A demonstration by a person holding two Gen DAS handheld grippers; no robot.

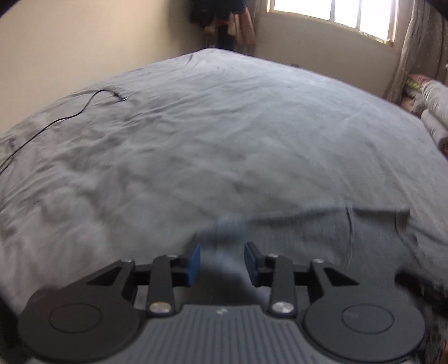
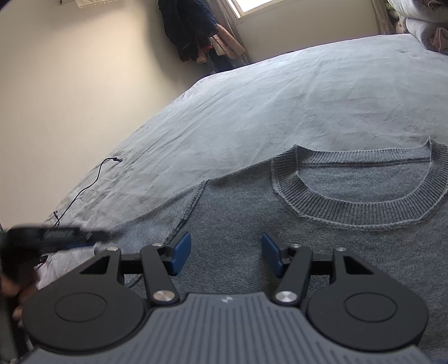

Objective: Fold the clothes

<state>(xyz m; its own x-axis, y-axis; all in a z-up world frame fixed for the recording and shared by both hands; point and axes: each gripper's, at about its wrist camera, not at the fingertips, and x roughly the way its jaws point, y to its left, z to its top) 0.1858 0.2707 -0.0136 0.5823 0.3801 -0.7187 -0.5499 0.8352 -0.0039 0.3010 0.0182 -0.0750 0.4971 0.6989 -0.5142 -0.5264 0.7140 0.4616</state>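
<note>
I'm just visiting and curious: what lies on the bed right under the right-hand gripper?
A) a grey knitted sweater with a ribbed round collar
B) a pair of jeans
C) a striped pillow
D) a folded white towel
A: the right gripper hangs open over a grey knitted sweater, ribbed collar showing.

**Two wrist cameras low over the bed**

Left wrist view looks down across the bed (image 1: pixel 224 126) toward the window (image 1: pixel 333 14). Right wrist view sits close over the sweater (image 2: pixel 280 224), facing the same wall; both share the black cable (image 1: pixel 70 117).
</note>
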